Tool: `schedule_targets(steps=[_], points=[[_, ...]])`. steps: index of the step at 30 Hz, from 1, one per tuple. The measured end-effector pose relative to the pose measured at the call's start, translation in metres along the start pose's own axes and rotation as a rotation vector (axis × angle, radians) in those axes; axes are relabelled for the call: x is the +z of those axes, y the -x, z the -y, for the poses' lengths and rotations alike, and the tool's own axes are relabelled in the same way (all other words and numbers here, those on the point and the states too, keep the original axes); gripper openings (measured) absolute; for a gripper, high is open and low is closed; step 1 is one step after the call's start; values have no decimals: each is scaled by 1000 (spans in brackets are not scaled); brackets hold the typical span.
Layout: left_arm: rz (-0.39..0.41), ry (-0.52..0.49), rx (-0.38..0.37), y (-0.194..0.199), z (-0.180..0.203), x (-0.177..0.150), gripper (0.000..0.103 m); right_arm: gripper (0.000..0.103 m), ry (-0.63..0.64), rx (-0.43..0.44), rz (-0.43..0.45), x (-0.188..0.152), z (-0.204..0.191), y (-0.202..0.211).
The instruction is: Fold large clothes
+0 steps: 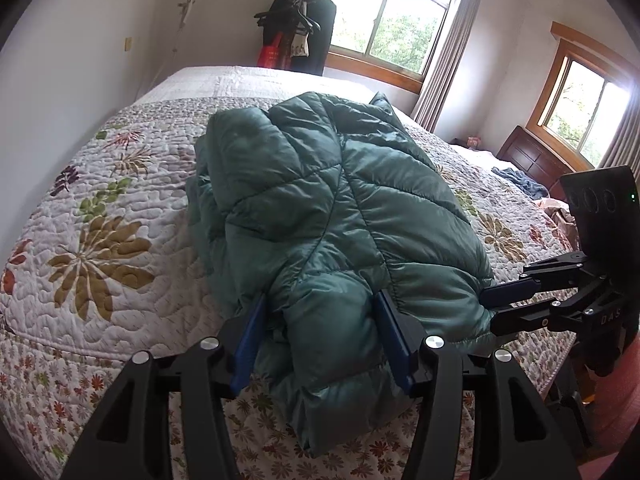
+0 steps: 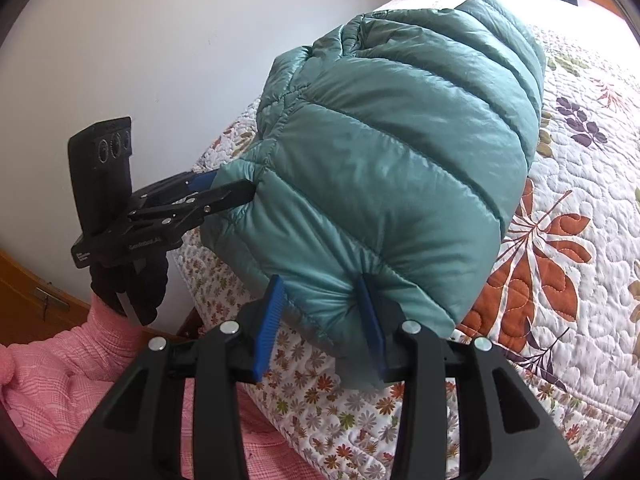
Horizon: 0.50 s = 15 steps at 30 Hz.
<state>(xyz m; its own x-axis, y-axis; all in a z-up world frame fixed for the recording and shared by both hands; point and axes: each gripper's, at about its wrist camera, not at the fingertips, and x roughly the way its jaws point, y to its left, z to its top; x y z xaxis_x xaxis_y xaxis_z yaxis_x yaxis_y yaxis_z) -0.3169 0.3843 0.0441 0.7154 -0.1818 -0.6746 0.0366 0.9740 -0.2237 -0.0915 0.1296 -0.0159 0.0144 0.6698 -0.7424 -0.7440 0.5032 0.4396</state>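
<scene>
A teal quilted puffer jacket (image 1: pixel 332 200) lies folded in a thick bundle on the floral quilt of a bed (image 1: pixel 100 220). Its near end hangs over the bed's edge. My left gripper (image 1: pixel 320 300) is closed on a thick fold at that near end, the blue pads pressing into the padding. At the jacket's right corner my right gripper (image 1: pixel 488 306) pinches the edge. In the right wrist view the right gripper (image 2: pixel 320 280) grips puckered fabric of the jacket (image 2: pixel 400 140), and the left gripper (image 2: pixel 236 184) bites the far corner.
The quilted bed (image 2: pixel 580 200) stretches away behind the jacket. A rack of dark clothes (image 1: pixel 296 28) stands in the far corner beside a window (image 1: pixel 384 20). A wooden headboard (image 1: pixel 532 156) and a blue cloth (image 1: pixel 520 182) are at right. A pink sleeve (image 2: pixel 60 380) is at lower left.
</scene>
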Motion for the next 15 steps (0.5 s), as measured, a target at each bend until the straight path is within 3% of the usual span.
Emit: schedule_targets(steps=[4,6,10,15], points=[[0,62,-33,8,-10,9,57,43,-12,12,21,0,3,10],[8,103,-30,12,-18,16,63,46,-14,6,38,-1,4,17],[23,183,-16,15,-37,33,65,52,-23,-11,68,-2,10,29],[-21,264,-24,-1,-59,53,67,57,-74,-17,103,-4,24,39]])
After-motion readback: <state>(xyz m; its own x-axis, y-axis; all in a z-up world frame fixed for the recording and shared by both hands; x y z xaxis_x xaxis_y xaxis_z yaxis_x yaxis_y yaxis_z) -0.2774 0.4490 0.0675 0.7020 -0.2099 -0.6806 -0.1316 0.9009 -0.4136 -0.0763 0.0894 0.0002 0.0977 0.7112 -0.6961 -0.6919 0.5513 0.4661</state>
